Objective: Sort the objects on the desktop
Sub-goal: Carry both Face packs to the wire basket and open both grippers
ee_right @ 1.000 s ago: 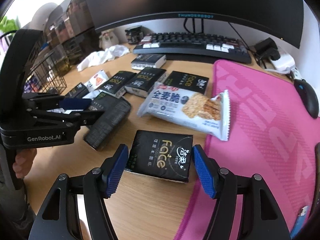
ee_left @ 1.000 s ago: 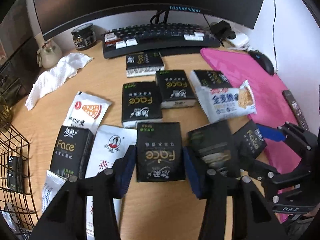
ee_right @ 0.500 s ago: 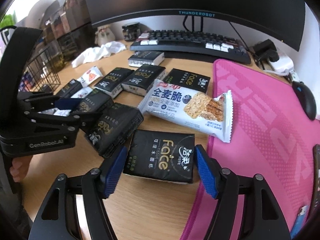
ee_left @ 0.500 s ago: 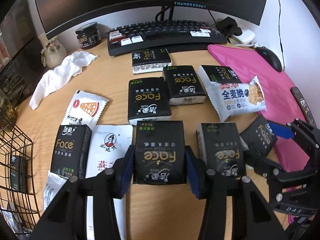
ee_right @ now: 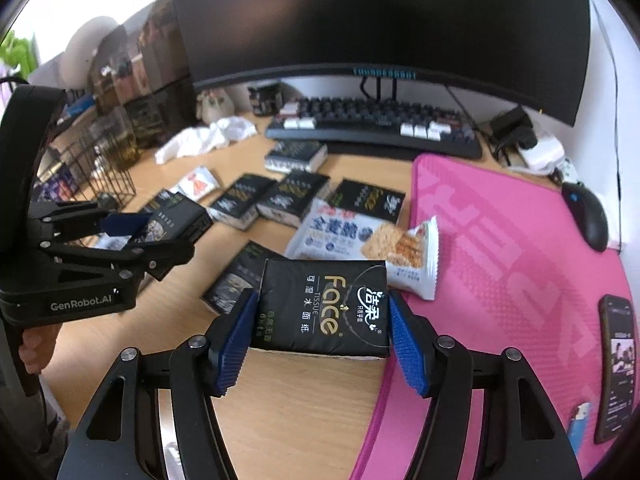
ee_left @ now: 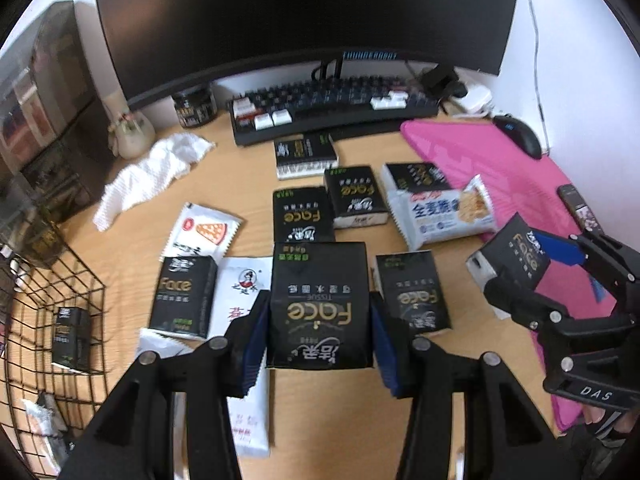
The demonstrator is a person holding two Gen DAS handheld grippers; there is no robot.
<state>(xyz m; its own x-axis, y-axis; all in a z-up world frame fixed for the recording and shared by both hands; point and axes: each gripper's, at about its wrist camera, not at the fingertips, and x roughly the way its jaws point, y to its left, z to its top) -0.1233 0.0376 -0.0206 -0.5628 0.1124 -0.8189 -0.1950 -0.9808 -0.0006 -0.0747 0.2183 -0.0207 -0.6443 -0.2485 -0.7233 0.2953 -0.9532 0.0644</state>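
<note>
Several black "Face" tissue packs and white snack packets lie on the wooden desk. My left gripper [ee_left: 318, 344] is shut on a black tissue pack [ee_left: 319, 304] and holds it lifted above the desk. My right gripper [ee_right: 322, 344] is shut on another black tissue pack [ee_right: 324, 308], also lifted; it shows in the left wrist view [ee_left: 516, 256] too. More tissue packs [ee_left: 412, 296] [ee_left: 182, 298] and a wholewheat cracker packet [ee_left: 444, 212] lie below. A black wire basket [ee_left: 36, 320] at the left holds a tissue pack [ee_left: 70, 336].
A keyboard [ee_left: 336, 108], monitor [ee_left: 304, 12], dark jar [ee_left: 194, 106] and white cloth [ee_left: 152, 172] are at the back. A pink mat [ee_right: 520, 264] at the right carries a mouse [ee_right: 590, 216], a phone [ee_right: 618, 364] and a lighter [ee_right: 578, 420].
Both grippers have closed on their tissue packs and lifted them off the desk. The views have risen and pulled back.
</note>
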